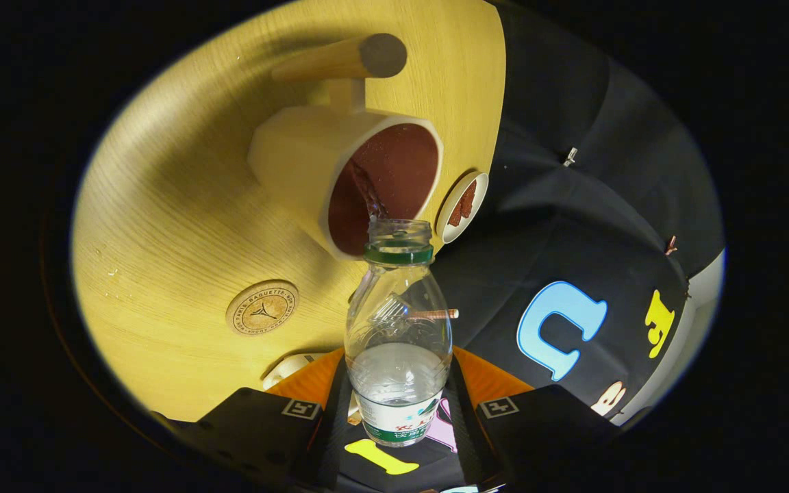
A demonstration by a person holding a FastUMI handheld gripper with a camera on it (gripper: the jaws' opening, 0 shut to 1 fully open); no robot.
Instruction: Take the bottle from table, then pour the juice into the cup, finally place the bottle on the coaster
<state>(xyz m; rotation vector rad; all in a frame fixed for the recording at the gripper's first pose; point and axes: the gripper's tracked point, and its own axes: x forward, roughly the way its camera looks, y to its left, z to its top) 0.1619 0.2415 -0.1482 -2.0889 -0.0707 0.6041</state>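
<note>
I read the gripper (398,411) as closed on the bottle (398,342), both fingers pressed to its sides at bottom centre of the frame. Bottle is tipped, uncapped mouth at the rim of the cup (360,181) at upper centre. Brown juice (370,195) streams into the cup. Coaster (262,307) lies on the wooden table (161,226), left of the bottle. Small dish (463,205) sits just right of the cup.
</note>
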